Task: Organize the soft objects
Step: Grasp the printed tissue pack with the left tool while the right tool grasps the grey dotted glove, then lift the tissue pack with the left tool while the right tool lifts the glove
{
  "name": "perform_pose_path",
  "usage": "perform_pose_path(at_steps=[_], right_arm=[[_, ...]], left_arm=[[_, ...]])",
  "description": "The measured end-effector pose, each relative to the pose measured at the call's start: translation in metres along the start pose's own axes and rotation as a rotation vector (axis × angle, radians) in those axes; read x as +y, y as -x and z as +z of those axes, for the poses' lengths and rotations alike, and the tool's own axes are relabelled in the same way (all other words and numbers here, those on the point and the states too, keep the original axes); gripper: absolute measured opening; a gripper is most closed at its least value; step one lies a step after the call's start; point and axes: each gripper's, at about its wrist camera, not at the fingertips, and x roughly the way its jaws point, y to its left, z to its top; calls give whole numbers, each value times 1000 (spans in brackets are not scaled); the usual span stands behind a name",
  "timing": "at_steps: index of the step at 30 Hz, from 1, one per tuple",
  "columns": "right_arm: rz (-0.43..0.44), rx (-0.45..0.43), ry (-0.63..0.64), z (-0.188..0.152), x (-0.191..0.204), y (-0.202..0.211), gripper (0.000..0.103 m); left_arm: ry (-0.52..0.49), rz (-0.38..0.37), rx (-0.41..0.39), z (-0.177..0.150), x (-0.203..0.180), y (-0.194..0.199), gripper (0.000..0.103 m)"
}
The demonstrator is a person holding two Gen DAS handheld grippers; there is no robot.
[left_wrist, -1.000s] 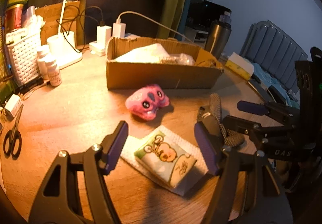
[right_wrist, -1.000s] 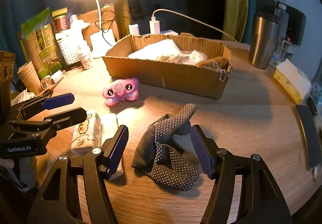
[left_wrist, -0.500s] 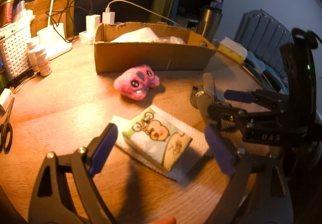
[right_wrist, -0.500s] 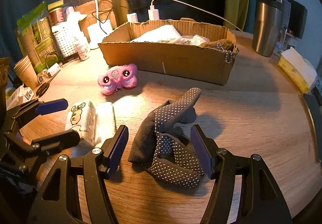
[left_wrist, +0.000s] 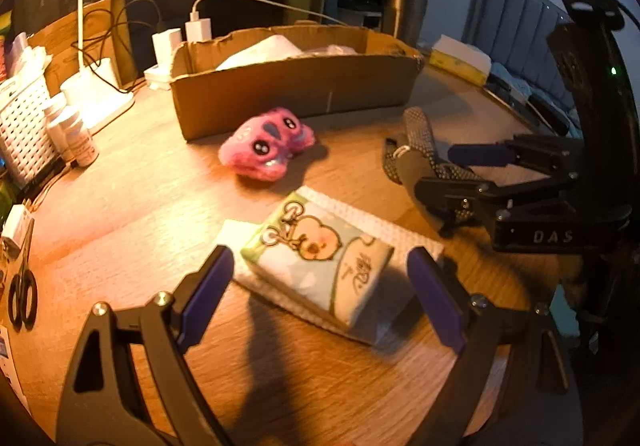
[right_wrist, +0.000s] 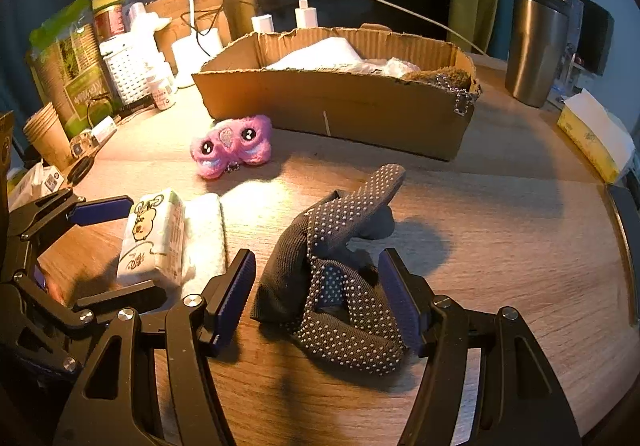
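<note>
**Grippers spread over tissue pack and sock**

Left wrist view: left gripper [left_wrist: 320, 294] hangs with fingers wide apart around the tissue pack [left_wrist: 318, 266], which lies on a white cloth [left_wrist: 384, 234] on the wooden table [left_wrist: 132, 205]. Pink plush toy [left_wrist: 266, 147] sits before the cardboard box [left_wrist: 296, 93].

Right wrist view: right gripper [right_wrist: 316, 294] is spread apart, straddling the dotted grey sock [right_wrist: 336, 270] without clamping it. Tissue pack [right_wrist: 154, 238] lies just left of it.
</note>
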Motion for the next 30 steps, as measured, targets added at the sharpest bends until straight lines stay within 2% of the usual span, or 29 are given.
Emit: perform_pose_path(at_steps=[3,5,6,7,13,19,30], right_arm=[[1,5,6,-2,0,1,55],[3,6,9,-2,-1,1,51],[7,6,11,-3,-1,2,48],[8,5,16,-3,-1,2,45],[24,2,38,-2,3,3,27],[27,-16,46,0,2,9,23],[27,-71,49,15,-2,30,21]], left_arm=[[-3,5,-14,1,0,1,89],[-2,1,-14,1,1,1,88],[-5,-3,-15,1,1,1,87],[-8,-6,-16,1,0,1,78],[-10,-4,-19,1,-1,1,77],[-3,5,-38,1,-1,7,77],[21,20,-106,19,3,28,77]])
